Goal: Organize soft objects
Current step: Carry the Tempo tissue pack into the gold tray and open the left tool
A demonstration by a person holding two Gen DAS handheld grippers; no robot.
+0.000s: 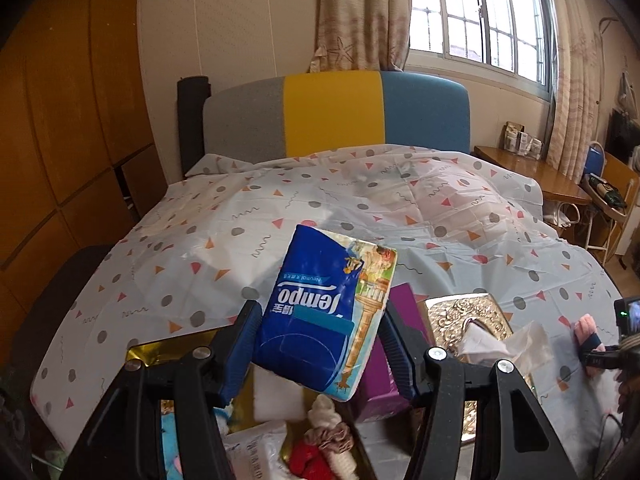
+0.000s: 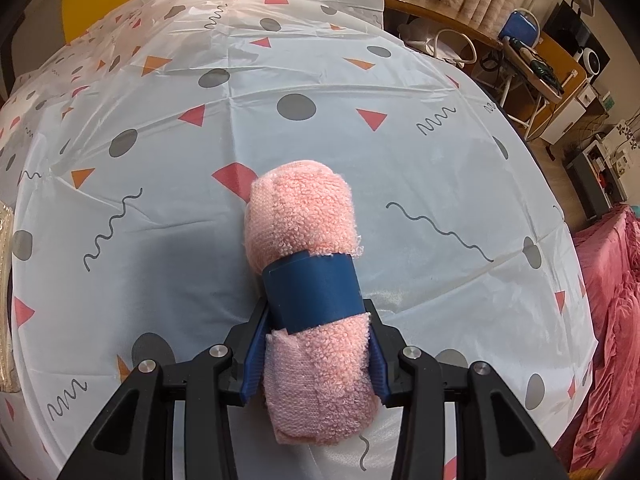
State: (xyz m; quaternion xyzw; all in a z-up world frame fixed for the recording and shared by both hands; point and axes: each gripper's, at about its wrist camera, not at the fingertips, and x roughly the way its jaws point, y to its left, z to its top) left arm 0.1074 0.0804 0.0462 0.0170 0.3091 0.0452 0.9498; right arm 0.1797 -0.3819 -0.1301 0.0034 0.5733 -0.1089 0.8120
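Left gripper clamped on a blue Tempo tissue pack, blue pads pressing both long sides; pack held tilted, raised above the clutter below. Right gripper clamped on a rolled pink towel, roll lying lengthwise between the fingers and sticking out well past the tips, far end over the patterned sheet. A dark blue band wraps the roll about its middle, just ahead of the fingertips. In the left wrist view the same towel shows at the far right edge, small, pink with its blue band, held over the sheet. Below the tissue pack: a purple box just right of it, an embossed gold tissue box beside that with a tissue poking from its slot, a gold-lined tray edge at left. Nearer the camera, between the fingers: a red and cream heap of small soft items and a white plastic packet; details unclear. Sheet covers a bed with a grey, yellow and blue headboard. Window with curtains behind; wooden desk at right.
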